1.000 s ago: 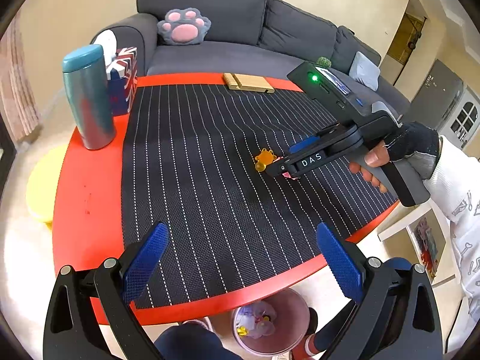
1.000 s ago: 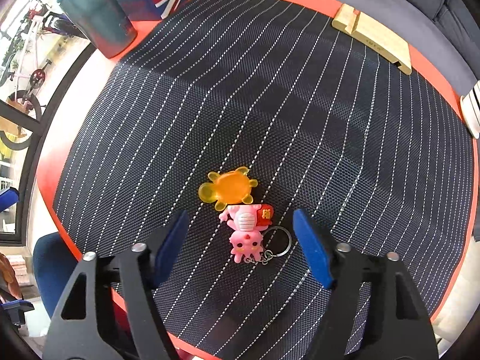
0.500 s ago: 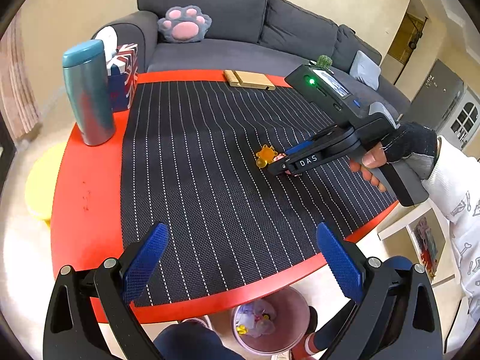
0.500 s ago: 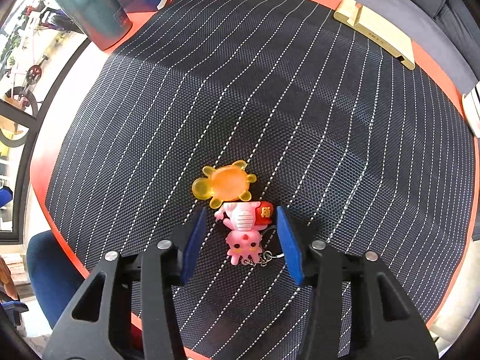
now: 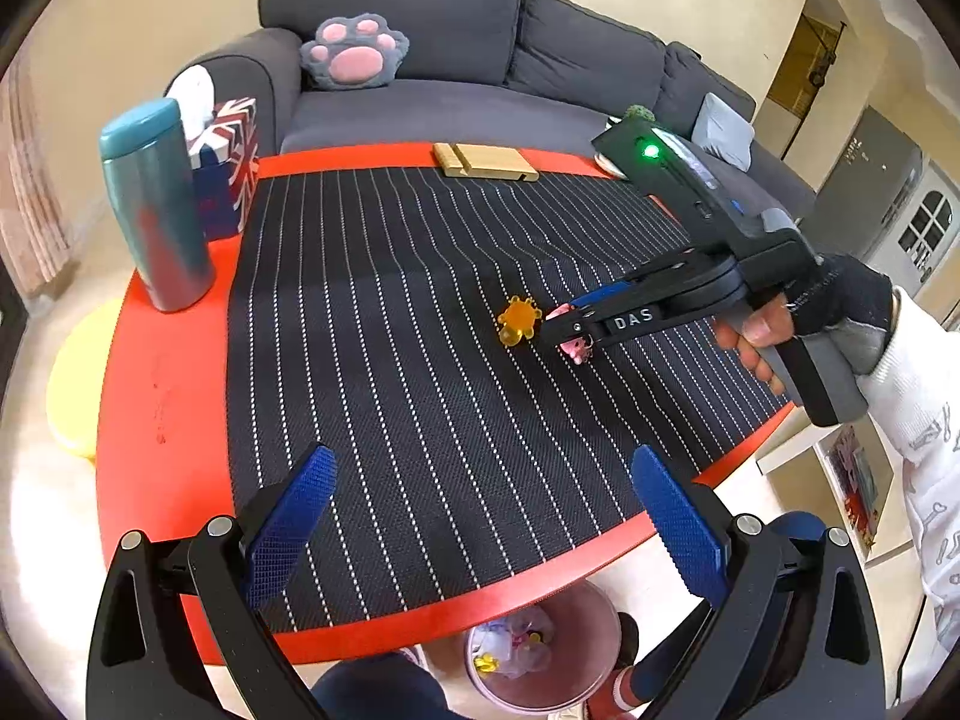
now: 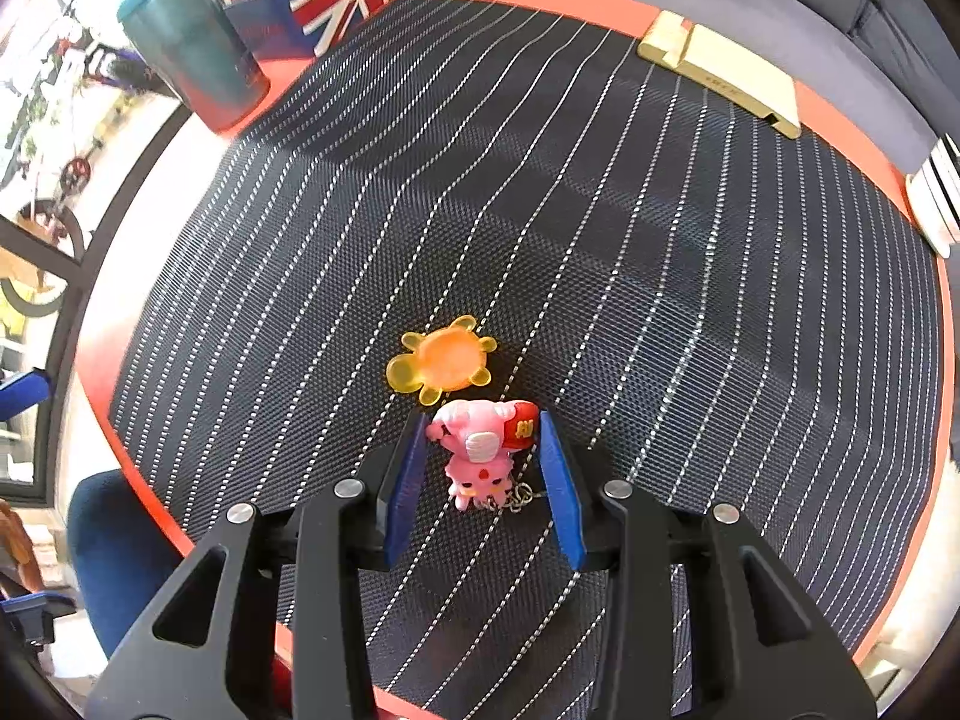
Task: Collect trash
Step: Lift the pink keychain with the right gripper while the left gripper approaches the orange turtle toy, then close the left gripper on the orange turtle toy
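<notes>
Your right tool (image 6: 483, 444) is closing around the small pink rubber pig keyring (image 6: 477, 456) on the striped surface (image 6: 660, 300), so squeeze its middle, miss the orange see-through turtle (image 6: 444, 363) just beyond, while your left tool (image 5: 480, 516) waits wide open, holding nothing.

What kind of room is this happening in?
Most likely a home living room: a grey sofa with a paw-shaped cushion stands behind a round red table, and a small bin sits on the floor below.
</notes>
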`<state>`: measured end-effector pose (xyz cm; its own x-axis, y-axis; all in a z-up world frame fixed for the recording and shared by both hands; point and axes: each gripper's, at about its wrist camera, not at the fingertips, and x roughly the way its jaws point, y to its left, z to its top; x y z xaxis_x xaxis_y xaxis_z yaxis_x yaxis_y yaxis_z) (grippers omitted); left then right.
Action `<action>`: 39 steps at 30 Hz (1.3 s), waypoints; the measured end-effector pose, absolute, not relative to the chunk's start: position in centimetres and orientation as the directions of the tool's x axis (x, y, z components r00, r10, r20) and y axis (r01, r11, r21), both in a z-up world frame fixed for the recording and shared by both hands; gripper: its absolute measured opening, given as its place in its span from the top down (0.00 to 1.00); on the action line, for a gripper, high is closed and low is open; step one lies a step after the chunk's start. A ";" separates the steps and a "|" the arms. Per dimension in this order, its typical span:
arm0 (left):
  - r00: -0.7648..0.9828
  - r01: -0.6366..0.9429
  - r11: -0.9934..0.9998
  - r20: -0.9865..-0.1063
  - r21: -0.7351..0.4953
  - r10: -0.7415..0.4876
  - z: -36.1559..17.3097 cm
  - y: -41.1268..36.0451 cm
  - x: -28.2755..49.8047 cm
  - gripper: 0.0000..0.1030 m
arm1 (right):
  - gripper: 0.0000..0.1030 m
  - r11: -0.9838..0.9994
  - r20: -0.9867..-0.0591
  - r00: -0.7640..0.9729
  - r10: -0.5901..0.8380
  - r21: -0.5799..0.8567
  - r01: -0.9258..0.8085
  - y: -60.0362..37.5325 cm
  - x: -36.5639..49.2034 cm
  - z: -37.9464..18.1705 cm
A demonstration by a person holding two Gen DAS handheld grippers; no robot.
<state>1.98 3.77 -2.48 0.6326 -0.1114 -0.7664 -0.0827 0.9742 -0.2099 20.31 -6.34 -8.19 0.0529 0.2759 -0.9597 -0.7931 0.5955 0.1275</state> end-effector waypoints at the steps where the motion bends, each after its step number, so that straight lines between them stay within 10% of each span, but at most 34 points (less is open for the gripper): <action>1: 0.633 -0.080 0.975 -0.766 -0.208 -0.111 -2.4 3.6 2.1 0.07 | 0.64 0.600 -0.957 0.056 0.285 0.132 -0.789 -6.6 20.3 -8.0; 39: 0.457 0.174 0.983 -0.880 -0.058 -0.133 -7.4 0.0 16.5 0.07 | 0.64 0.708 -0.881 0.199 0.429 0.191 -0.680 -16.0 21.6 -0.5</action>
<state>16.50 -0.02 -7.42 0.4566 -0.1327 -0.8797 0.1741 0.9830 -0.0579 21.62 -16.03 -0.47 0.1989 0.4295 -0.8809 -0.6802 0.7076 0.1914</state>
